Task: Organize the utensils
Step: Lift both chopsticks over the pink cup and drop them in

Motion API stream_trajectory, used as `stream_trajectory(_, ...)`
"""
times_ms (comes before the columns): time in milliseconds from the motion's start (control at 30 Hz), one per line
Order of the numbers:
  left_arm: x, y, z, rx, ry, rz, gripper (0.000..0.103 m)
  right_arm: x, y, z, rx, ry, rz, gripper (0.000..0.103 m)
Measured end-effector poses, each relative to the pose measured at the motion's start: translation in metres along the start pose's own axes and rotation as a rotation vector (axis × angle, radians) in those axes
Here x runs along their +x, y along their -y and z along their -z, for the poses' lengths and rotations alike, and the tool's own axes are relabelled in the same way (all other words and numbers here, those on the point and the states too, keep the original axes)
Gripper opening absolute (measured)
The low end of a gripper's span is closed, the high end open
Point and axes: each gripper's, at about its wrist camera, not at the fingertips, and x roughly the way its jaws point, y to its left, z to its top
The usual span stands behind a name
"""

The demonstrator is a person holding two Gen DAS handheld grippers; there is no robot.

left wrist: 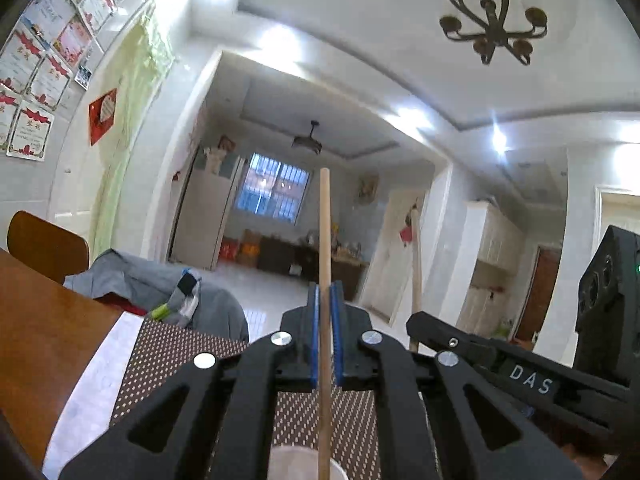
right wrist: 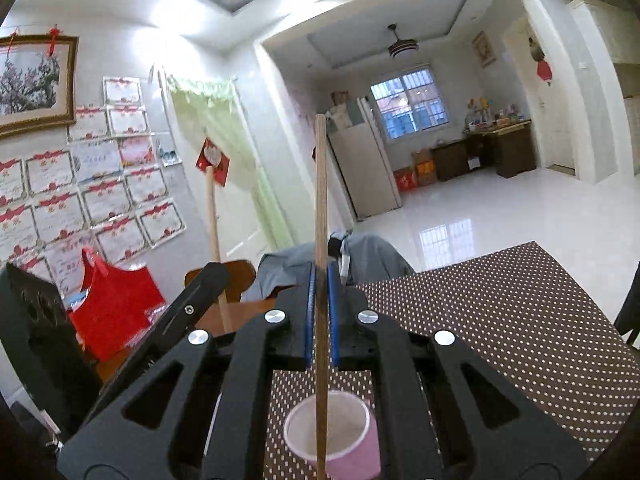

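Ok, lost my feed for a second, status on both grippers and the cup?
Left gripper shut on light chopstick. Right gripper shut on darker chopstick. Both upright above pink cup on dotted mat. Nothing blocking.

Ahead of me a brown polka-dot mat (right wrist: 500, 320) covers the wooden table (left wrist: 36, 340). Grey clothing (left wrist: 140, 280) is heaped at the table's far edge, beside a wooden chair back (left wrist: 44, 244). A red bag (right wrist: 116, 300) sits near the far left corner. Certificates (right wrist: 80, 200) cover the wall, a white fridge (right wrist: 364, 168) stands beyond, and a chandelier (left wrist: 494, 20) hangs overhead.
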Motion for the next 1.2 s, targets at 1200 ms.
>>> stream_trajectory(1200,-0.004,-0.014,0.042,0.1,-0.239,-0.103,0.038,-0.003,0.005,0.06,-0.052,-0.041,0.053,0.007)
